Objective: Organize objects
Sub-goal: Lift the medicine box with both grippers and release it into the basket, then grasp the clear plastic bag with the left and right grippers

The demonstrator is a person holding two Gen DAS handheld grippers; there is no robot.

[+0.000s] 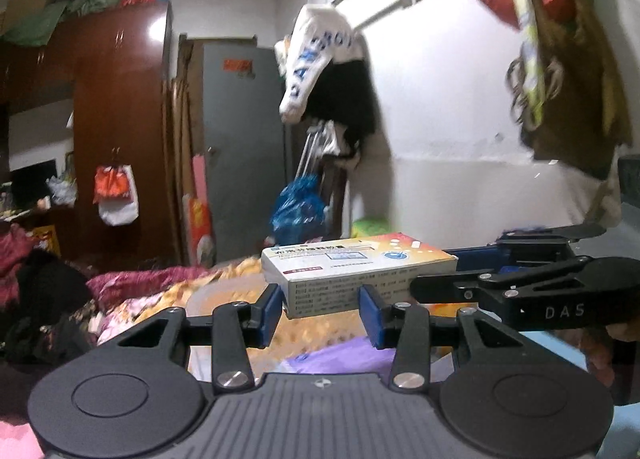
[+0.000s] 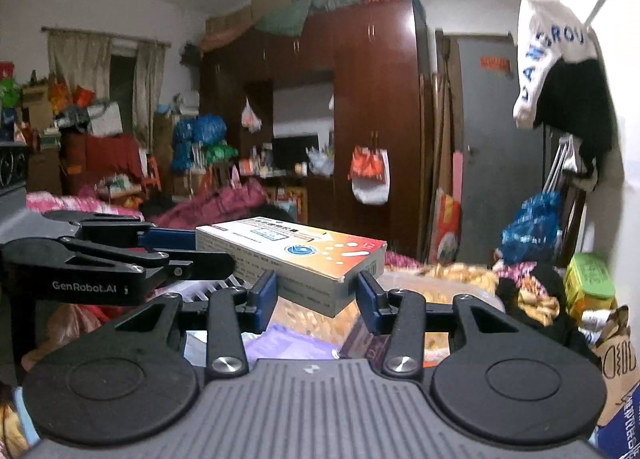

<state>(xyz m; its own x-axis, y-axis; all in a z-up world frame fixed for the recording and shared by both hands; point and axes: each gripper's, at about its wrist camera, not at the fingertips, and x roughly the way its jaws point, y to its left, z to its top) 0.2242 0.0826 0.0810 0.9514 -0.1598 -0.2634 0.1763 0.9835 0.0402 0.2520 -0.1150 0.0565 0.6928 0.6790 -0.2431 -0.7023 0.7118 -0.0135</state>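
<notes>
Left wrist view is showing the left tool (image 1: 320, 309) pinching one end of a medicine box (image 1: 356, 273). Right tool (image 2: 316, 299) is squeezing the other end of the box (image 2: 296, 263). Both are holding it up in the air above the messy bed (image 1: 168, 291).

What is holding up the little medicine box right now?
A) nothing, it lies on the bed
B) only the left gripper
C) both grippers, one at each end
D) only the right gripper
C: the medicine box sits between the blue pads of the left gripper at one end and of the right gripper at the other, up above the bedding.
</notes>
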